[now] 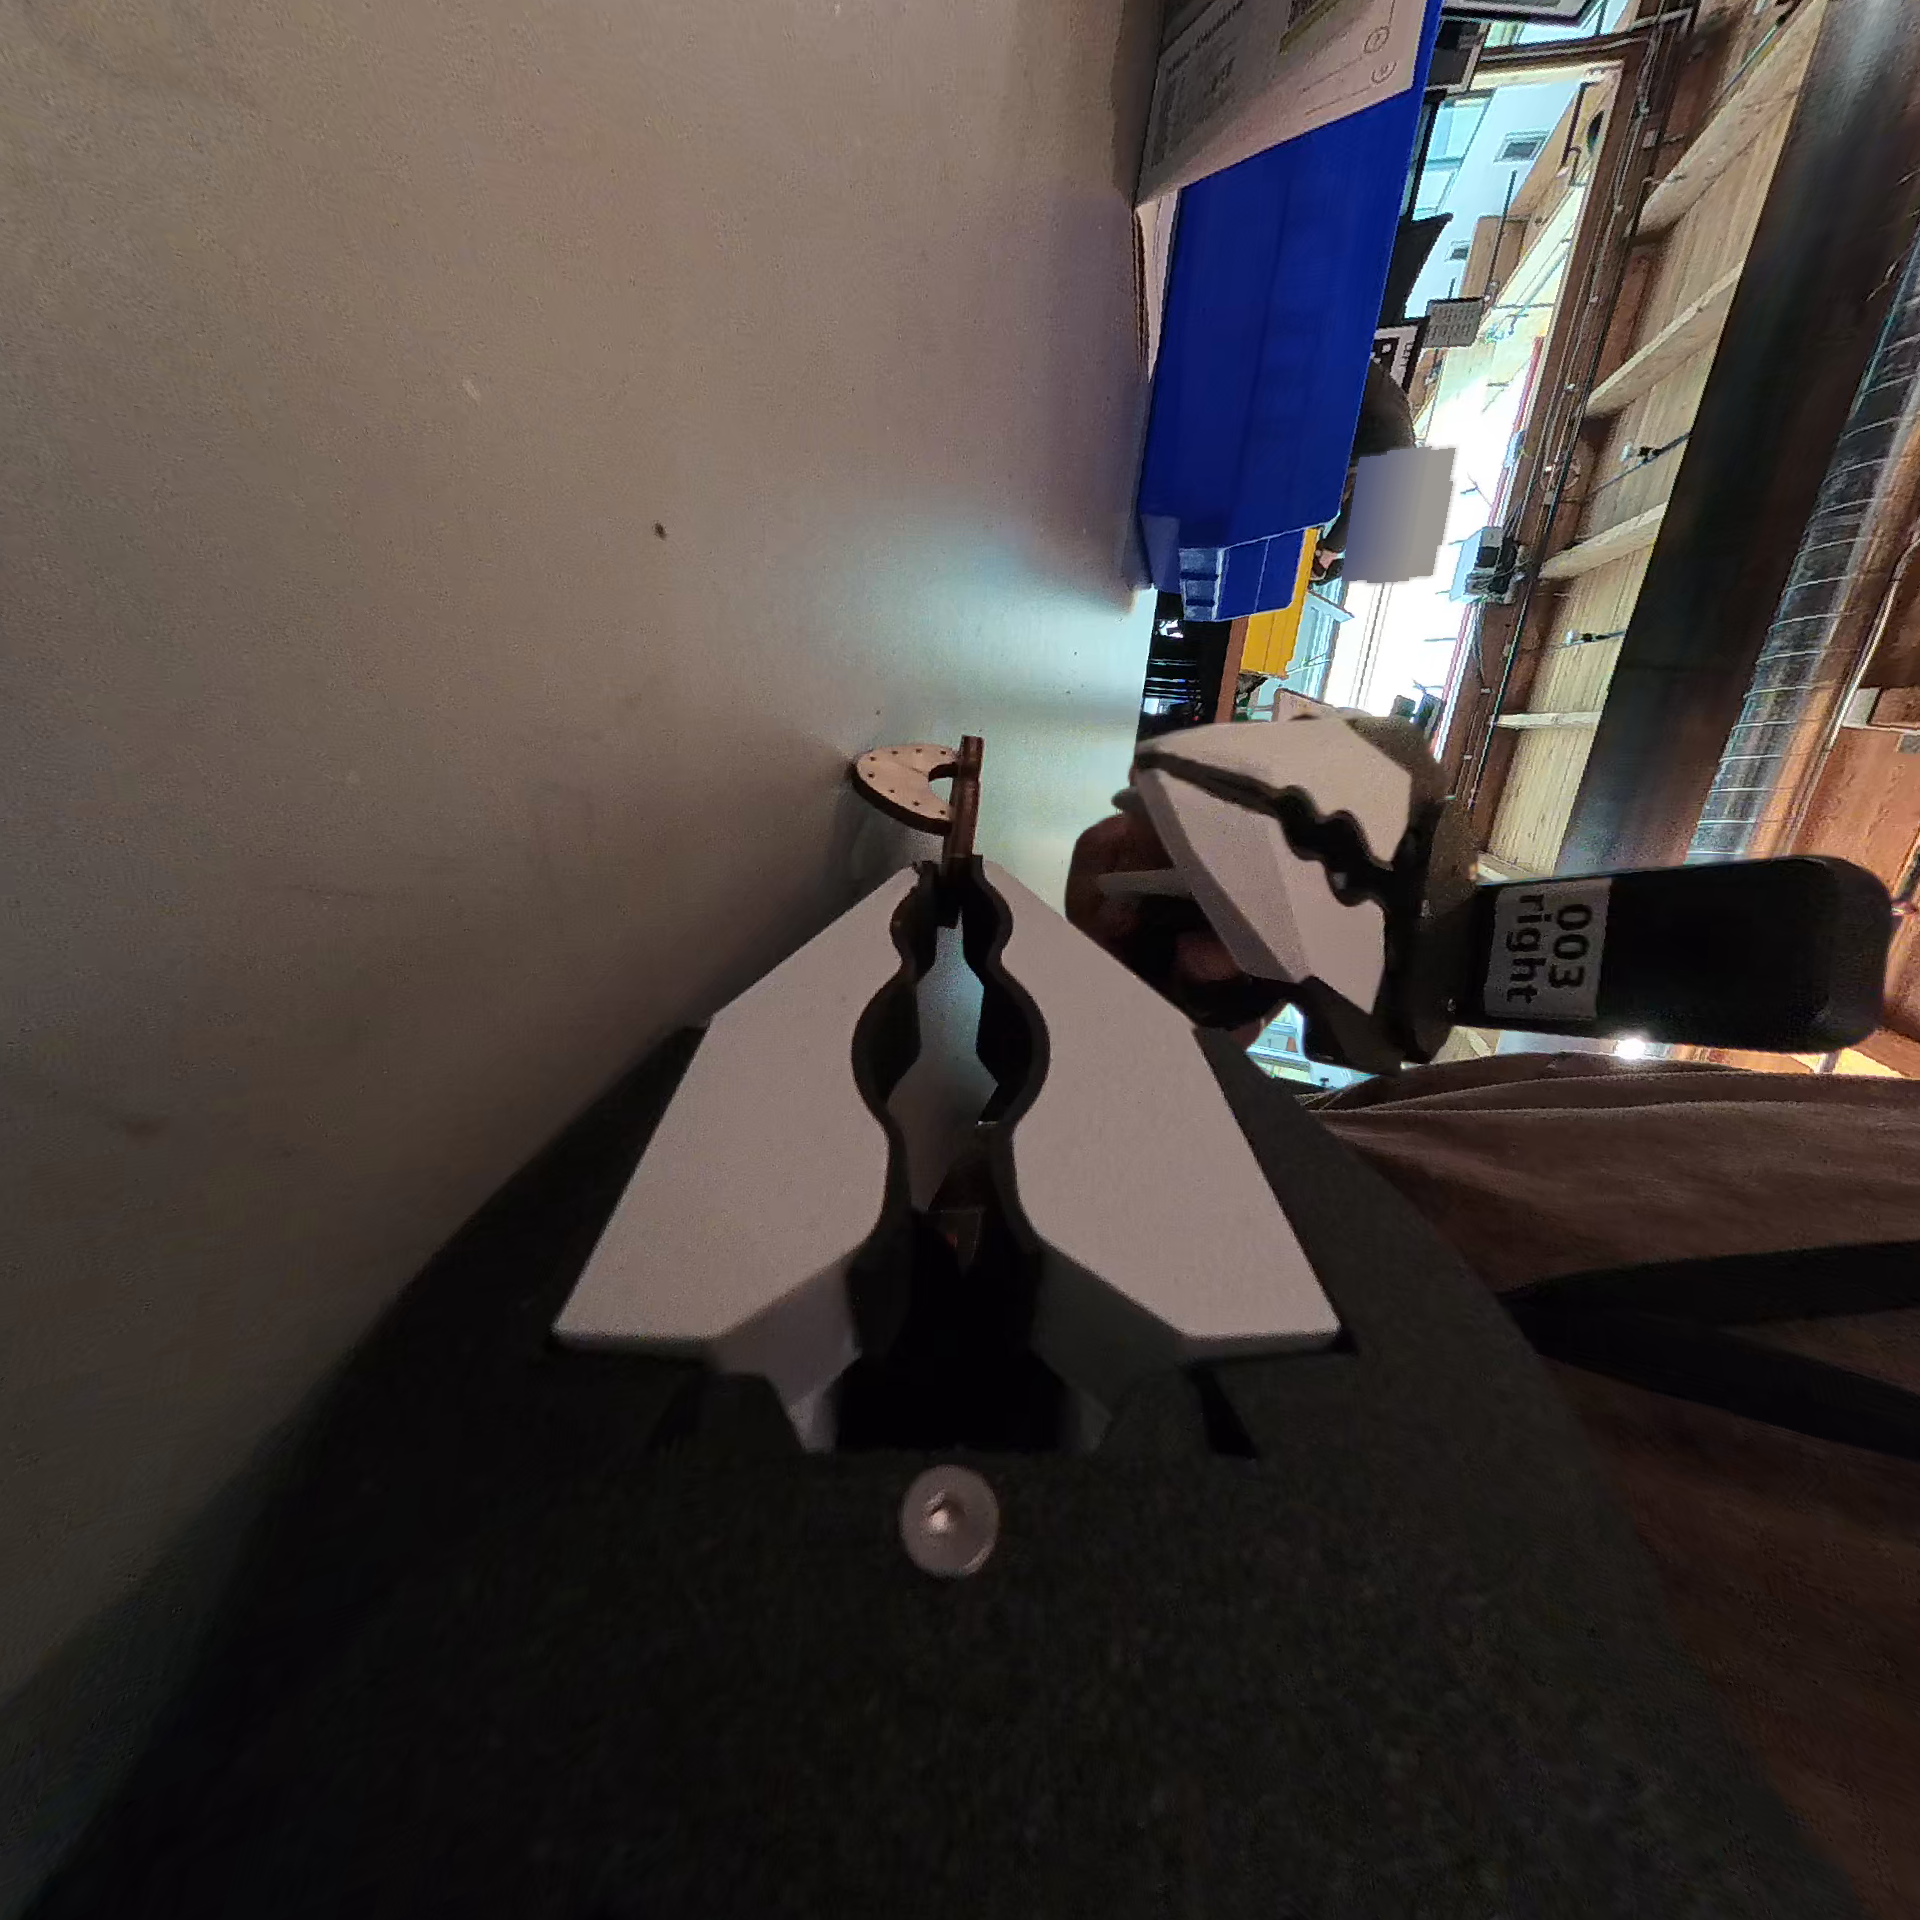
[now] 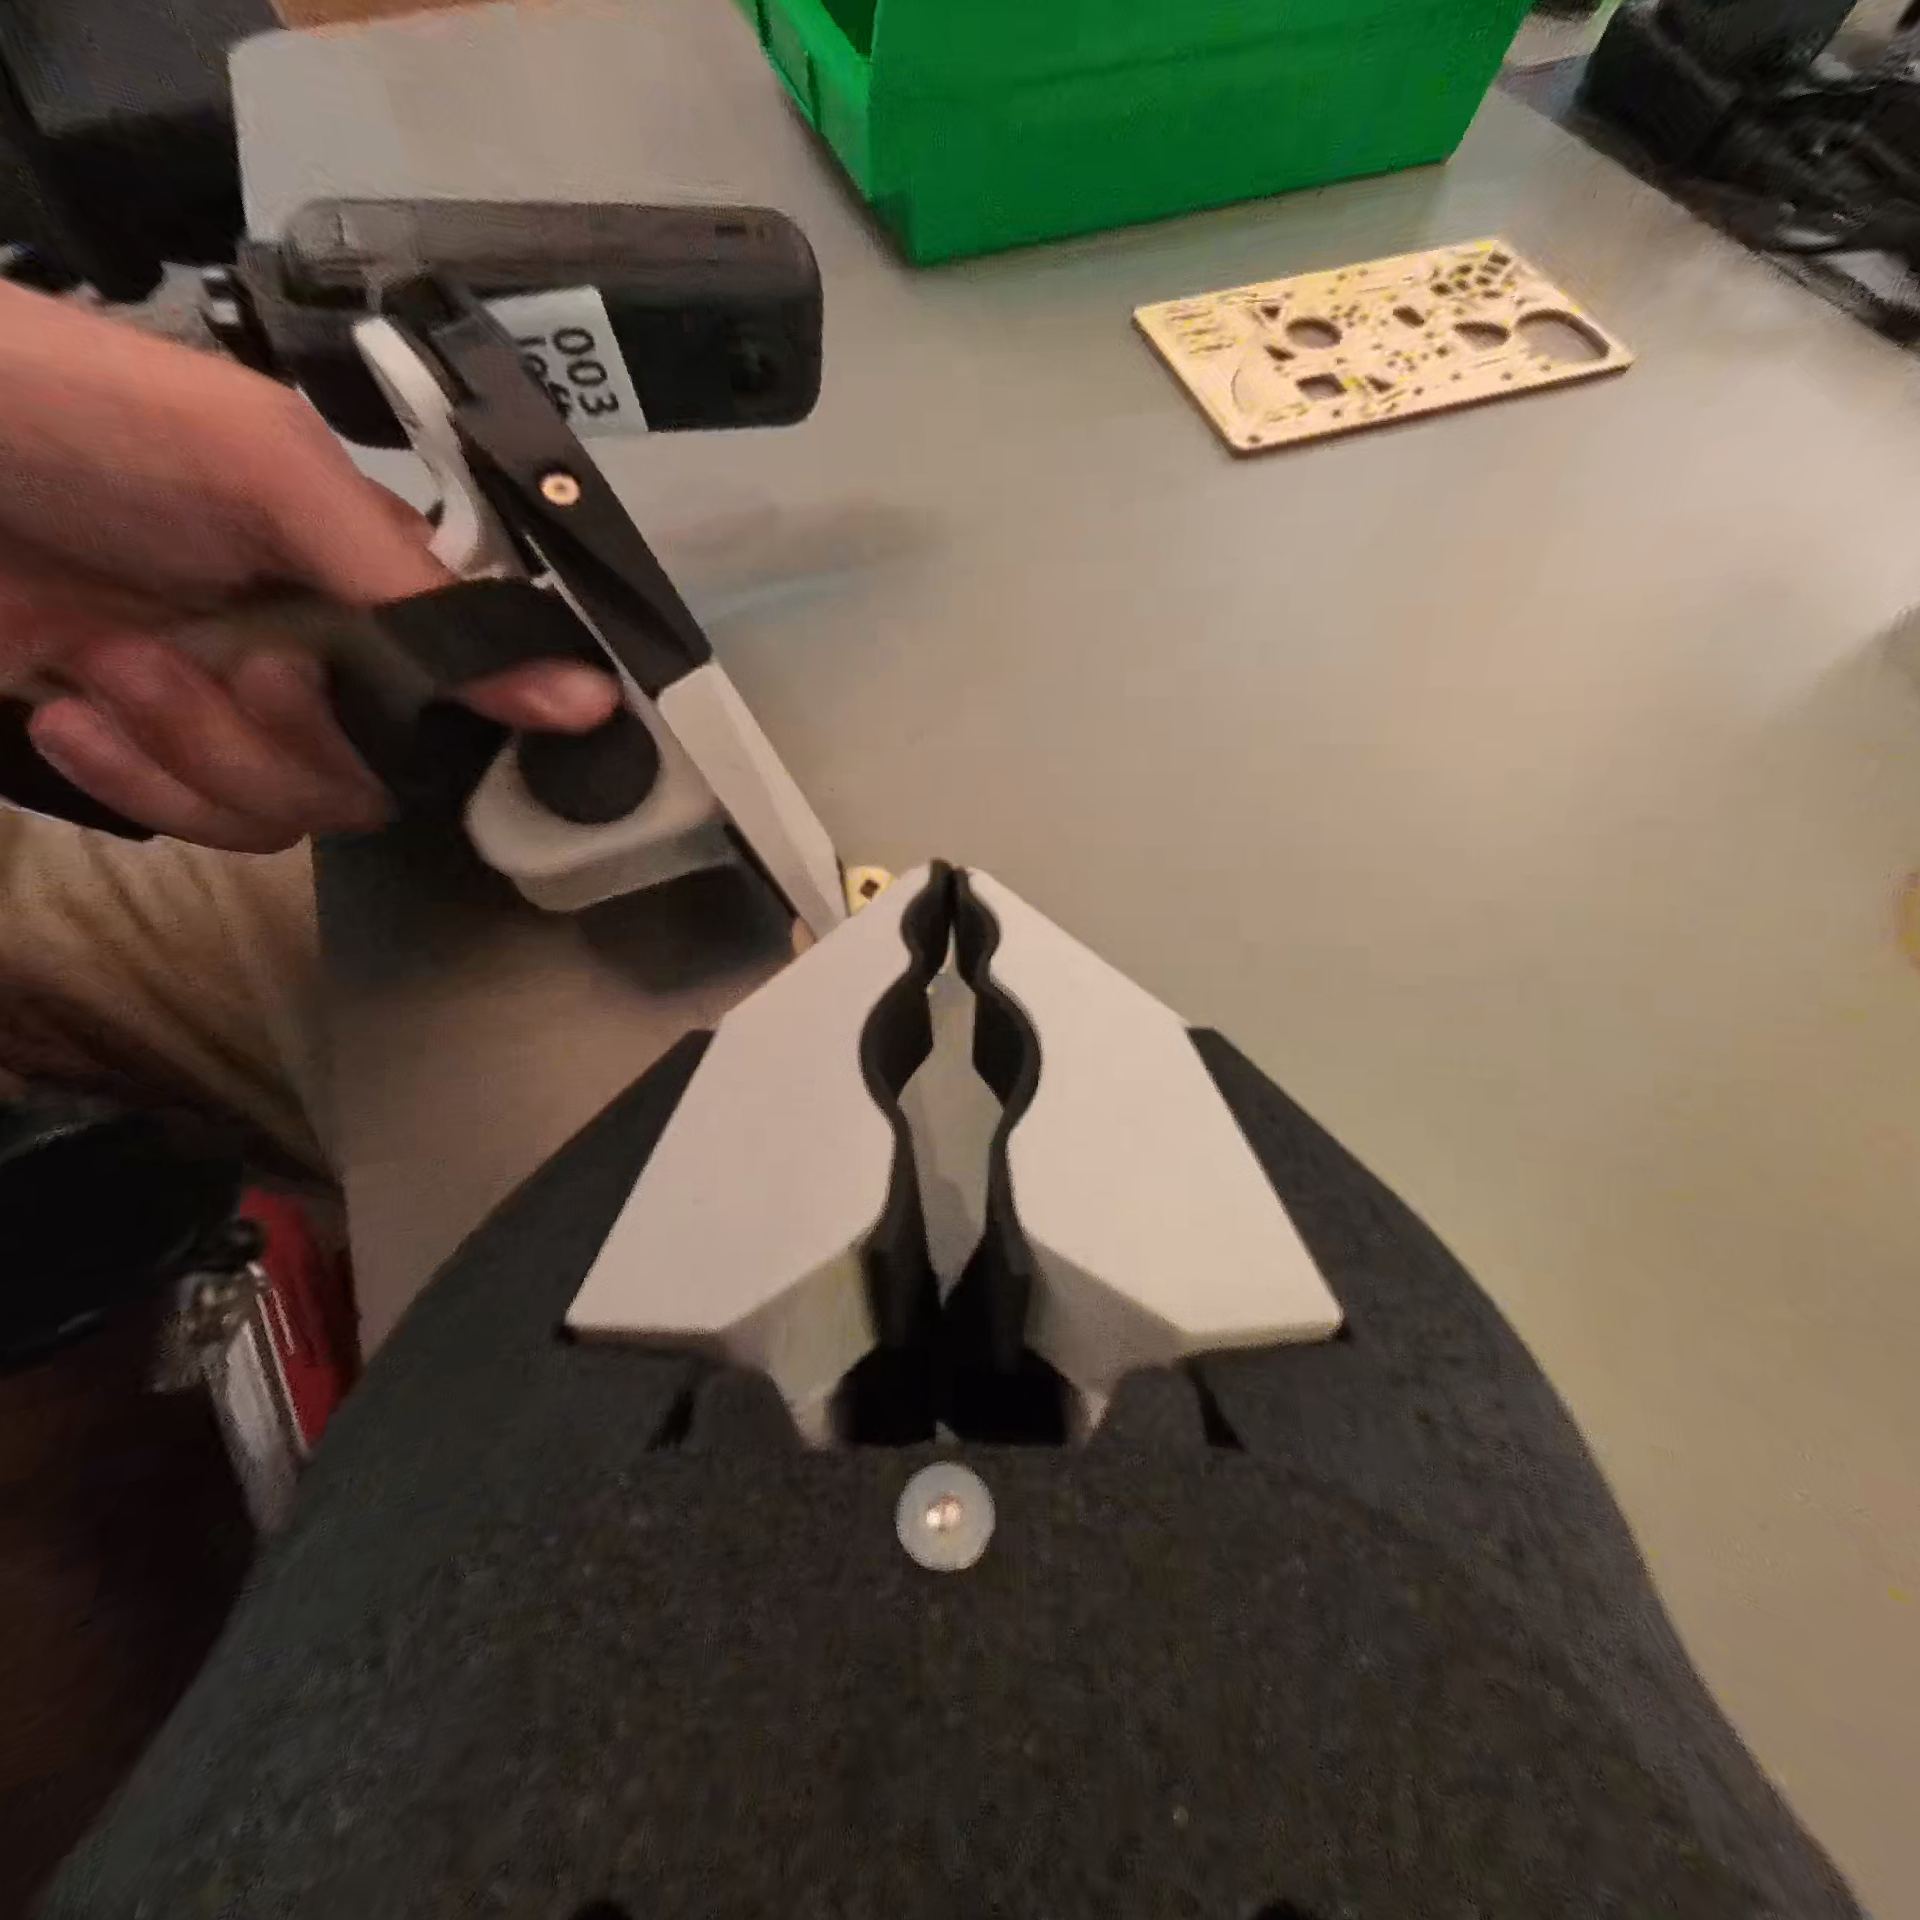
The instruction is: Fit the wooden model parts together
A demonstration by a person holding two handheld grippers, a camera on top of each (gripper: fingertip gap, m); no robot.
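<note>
Counter (image 2: 1351, 831), pale grey and smooth, carries a green plastic bin (image 2: 1091, 125) at its far edge and a flat punched wooden sheet (image 2: 1382, 348), with bare room between. Left claw (image 1: 951, 883) grips a thin dark wooden model part (image 1: 966, 800) beside a pale half-round wooden piece (image 1: 899, 784). Right claw (image 2: 948, 883) is clenched, apparently on nothing.

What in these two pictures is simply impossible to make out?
- Left wrist view: the lower end of the wooden part pinched by the left hand-held gripper is hidden between its fingers.
- Right wrist view: the same part shows only as a sliver behind the right hand-held gripper, whose tips look empty.
- Right wrist view: the cut-outs in the wooden sheet are too small and blurred to identify.
- Right wrist view: the green bin is cut off by the top edge.
</note>
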